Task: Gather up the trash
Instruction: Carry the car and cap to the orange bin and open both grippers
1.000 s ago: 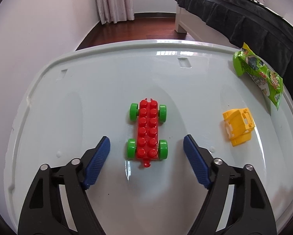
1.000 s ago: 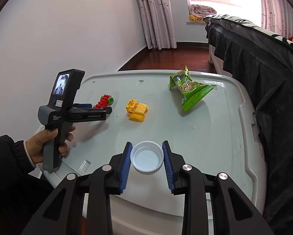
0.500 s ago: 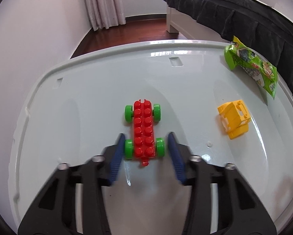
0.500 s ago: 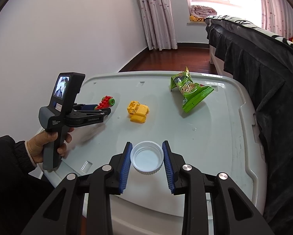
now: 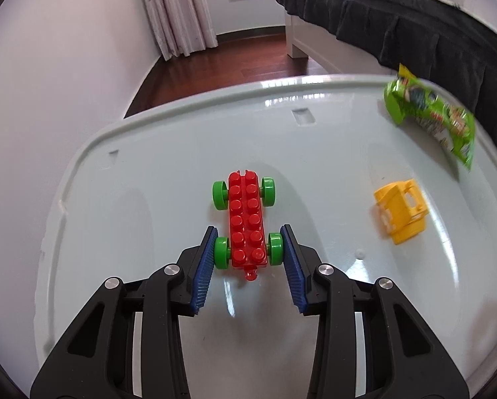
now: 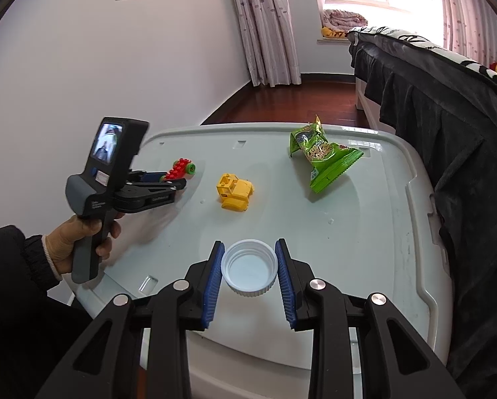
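My left gripper [image 5: 248,249] is shut on a red brick toy car [image 5: 247,221] with green wheels, its blue pads pressed against the rear wheels; the car is tilted up off the pale lid in the right wrist view [image 6: 180,169]. My right gripper [image 6: 250,266] is shut on a white bottle cap [image 6: 250,267], open side up, held over the lid's near edge. A green snack bag [image 6: 321,156] lies at the far right of the lid; it also shows in the left wrist view [image 5: 431,116].
A yellow toy truck [image 6: 233,193] lies mid-lid, also seen from the left wrist [image 5: 401,211]. The pale plastic lid [image 6: 381,232] is the work surface. A dark-covered bed [image 6: 448,106] runs along the right. A white wall stands at the left.
My left gripper closed from wide open onto the red toy car's rear wheels and raised it slightly. The right gripper kept still with the cap.
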